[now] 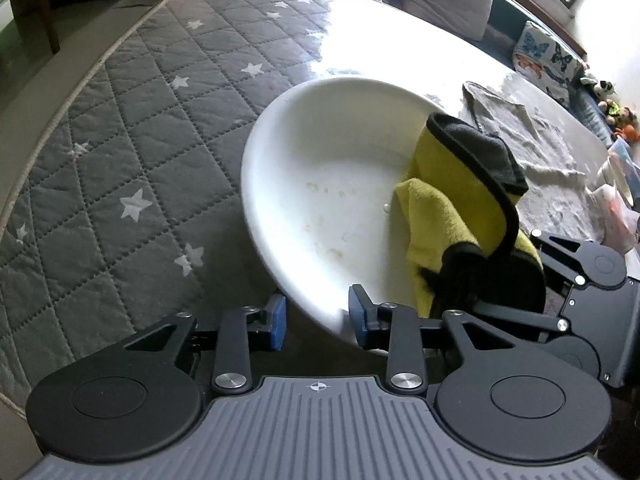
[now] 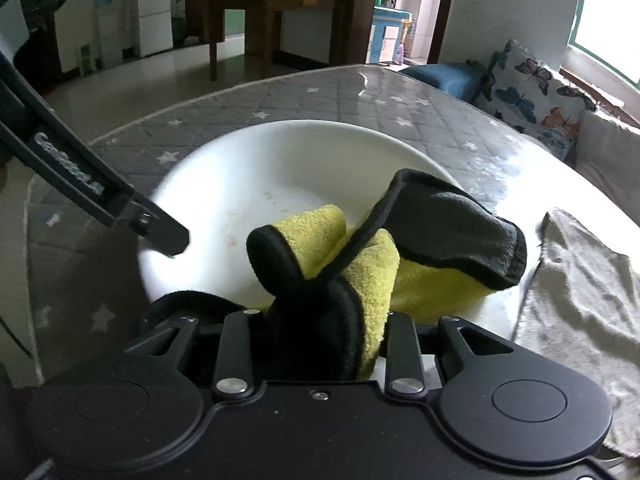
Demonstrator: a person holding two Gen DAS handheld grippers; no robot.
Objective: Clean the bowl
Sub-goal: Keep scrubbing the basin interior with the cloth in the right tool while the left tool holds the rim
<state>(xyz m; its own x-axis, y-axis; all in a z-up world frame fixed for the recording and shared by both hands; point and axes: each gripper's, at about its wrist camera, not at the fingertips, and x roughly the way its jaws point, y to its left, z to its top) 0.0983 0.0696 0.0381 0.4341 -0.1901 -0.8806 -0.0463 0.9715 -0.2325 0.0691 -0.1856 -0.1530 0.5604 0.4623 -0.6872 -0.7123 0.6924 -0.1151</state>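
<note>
A wide white bowl [image 1: 320, 184] is tipped up over the grey quilted tablecloth [image 1: 132, 140]. Faint orange-brown stains [image 1: 334, 254] mark its inside. My left gripper [image 1: 318, 320] is shut on the bowl's near rim, one blue pad outside and one inside. In the right wrist view one of its black fingers [image 2: 168, 240] reaches over the bowl's [image 2: 260, 168] left edge. My right gripper [image 2: 320, 320] is shut on a bunched yellow cloth with black trim [image 2: 360, 276]. The cloth [image 1: 452, 200] rests against the right inner side of the bowl and hides the right fingertips.
A crumpled pale grey towel [image 1: 520, 136] [image 2: 580, 280] lies on the table right of the bowl. Plastic containers [image 1: 616, 188] stand at the far right edge. Butterfly cushions [image 2: 532, 84] line a bench behind the table. A wooden table and chairs [image 2: 276, 12] stand beyond.
</note>
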